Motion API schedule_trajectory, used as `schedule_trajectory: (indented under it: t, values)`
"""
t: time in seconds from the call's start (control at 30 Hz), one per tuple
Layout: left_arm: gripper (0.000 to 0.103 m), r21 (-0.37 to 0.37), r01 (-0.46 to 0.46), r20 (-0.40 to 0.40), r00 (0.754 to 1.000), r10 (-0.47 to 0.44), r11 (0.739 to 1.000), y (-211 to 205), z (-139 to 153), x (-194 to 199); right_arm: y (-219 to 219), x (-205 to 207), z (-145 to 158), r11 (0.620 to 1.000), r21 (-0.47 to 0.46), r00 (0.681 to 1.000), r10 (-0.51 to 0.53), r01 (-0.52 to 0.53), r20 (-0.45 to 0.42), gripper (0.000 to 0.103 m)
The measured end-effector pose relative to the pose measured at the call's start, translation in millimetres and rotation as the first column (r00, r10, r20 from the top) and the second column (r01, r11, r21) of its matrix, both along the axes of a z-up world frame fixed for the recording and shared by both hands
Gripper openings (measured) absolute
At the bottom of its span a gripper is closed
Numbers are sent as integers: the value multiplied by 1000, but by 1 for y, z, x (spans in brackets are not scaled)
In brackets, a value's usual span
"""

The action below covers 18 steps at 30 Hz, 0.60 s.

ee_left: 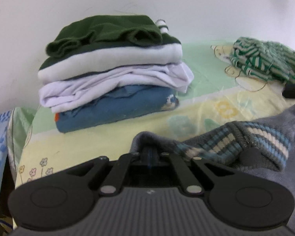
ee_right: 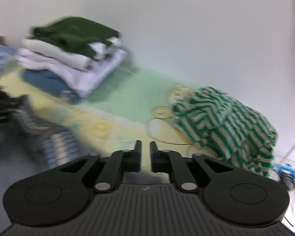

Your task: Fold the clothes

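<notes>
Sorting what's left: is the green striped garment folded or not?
Not folded. The green striped garment lies in a crumpled heap, apart from the neat stack.

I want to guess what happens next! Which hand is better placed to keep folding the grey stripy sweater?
Probably the left. The left gripper is shut on the grey sweater. The right gripper holds nothing, jaws slightly apart over the sheet.

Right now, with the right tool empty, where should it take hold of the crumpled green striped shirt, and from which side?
Take the green-and-white striped shirt by its raised front fold, coming from the right tool side, low over the sheet. It lies bunched, not flat, so that near ridge probably offers the easiest pinch.
</notes>
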State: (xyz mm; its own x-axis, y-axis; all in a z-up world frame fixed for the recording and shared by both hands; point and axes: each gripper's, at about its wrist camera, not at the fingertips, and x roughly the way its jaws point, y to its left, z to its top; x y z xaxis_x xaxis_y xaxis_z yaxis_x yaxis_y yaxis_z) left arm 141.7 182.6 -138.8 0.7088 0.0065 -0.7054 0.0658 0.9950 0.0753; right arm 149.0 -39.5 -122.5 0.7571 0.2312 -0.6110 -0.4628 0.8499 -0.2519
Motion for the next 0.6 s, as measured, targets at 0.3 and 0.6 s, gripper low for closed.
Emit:
schedule_trajectory:
  t: [0.3,0.6]
  values:
    - [11,17,41,-40,998,-41,999,-13,13,-50,30,-89,-33,871,-309,909,414,-381,48,66]
    - [7,-18,114,-112,987,-116,993,-34,-11,-41,22,-41,-30,944,-243,966,249,-224,74,0]
